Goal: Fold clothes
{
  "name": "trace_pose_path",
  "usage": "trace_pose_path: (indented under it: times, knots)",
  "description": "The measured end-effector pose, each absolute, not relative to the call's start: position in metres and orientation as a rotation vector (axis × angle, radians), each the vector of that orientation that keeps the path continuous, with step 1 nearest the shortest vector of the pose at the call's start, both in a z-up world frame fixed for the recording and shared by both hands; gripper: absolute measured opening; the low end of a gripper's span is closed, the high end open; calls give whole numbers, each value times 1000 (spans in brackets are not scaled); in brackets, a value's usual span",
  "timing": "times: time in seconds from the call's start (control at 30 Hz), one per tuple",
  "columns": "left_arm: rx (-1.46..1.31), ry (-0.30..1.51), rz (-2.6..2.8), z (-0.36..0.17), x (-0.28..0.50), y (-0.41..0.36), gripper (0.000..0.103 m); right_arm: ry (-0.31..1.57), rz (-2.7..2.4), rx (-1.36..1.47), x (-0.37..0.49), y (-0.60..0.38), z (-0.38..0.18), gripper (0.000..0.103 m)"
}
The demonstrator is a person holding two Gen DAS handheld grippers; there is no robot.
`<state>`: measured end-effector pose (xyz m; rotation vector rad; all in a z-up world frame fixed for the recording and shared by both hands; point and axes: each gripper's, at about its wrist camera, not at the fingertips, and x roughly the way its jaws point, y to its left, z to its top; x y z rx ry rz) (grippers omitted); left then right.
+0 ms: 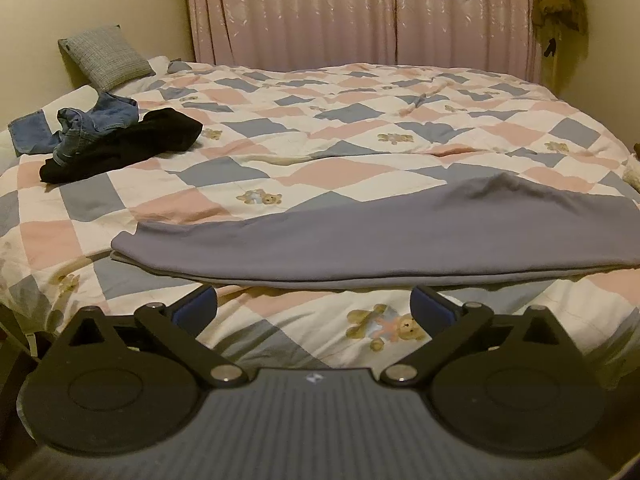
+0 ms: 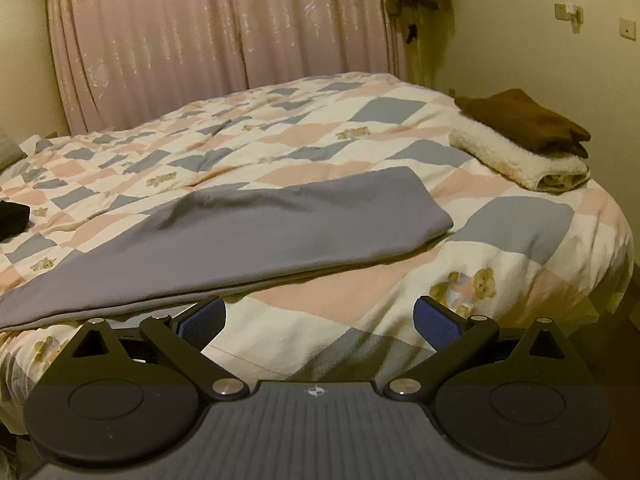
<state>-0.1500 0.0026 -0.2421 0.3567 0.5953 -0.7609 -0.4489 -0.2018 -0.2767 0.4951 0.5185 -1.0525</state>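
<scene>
Two claws, one garment in work, on a bed (image 1: 360, 128) with a patchwork quilt.

Item 1: grey garment (image 1: 360, 236), lying in a long folded band along the near edge of the bed, at least two layers showing at its near hem. Its right end (image 2: 400, 204) stops short of the bed's right edge; its left end stops well short of the left edge. One soft ridge sits toward the right half.

Item 2: left claw (image 1: 314, 306), spread wide, holding nothing, just in front of the garment's near hem and touching no cloth that can be seen.

Item 3: right claw (image 2: 320, 320), spread wide, holding nothing; its left finger sits at the near hem, contact uncertain.

Item 4: pile still to do, jeans (image 1: 92, 120) over a black garment (image 1: 132, 142), near the far left corner beside a grey cushion (image 1: 106, 56).

Item 5: finished stack, a brown folded piece (image 2: 524, 120) on a cream fleecy roll (image 2: 516, 160), at the right edge.

Handling note, as judgement: the band likely wants one more fold, end to end. Pinch every layer at each end's near corner, not the top one alone; lift both ends level, carry one over to meet the other, and press out the ridge first so it is not trapped.
</scene>
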Motion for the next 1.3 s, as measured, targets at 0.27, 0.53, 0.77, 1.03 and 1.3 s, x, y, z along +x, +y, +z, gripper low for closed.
trace_pose_path:
  times: [0.27, 0.53, 0.77, 1.03, 1.3]
  knots:
    - [334, 620, -770, -246, -140, 10, 102, 496, -1042, 541, -454, -203, -278, 103]
    - [135, 817, -825, -277, -89, 29, 102, 502, -1031, 617, -451, -216, -291, 103]
    - [-252, 941, -690, -310, 11, 70, 99, 556, -1006, 671, -426, -246, -313, 103]
    - [-432, 878, -682, -335, 114, 81, 34, 597, -961, 667, -375, -285, -329, 103]
    - [-442, 870, -524, -372, 188, 98, 15, 661, -947, 666, -343, -296, -344, 103]
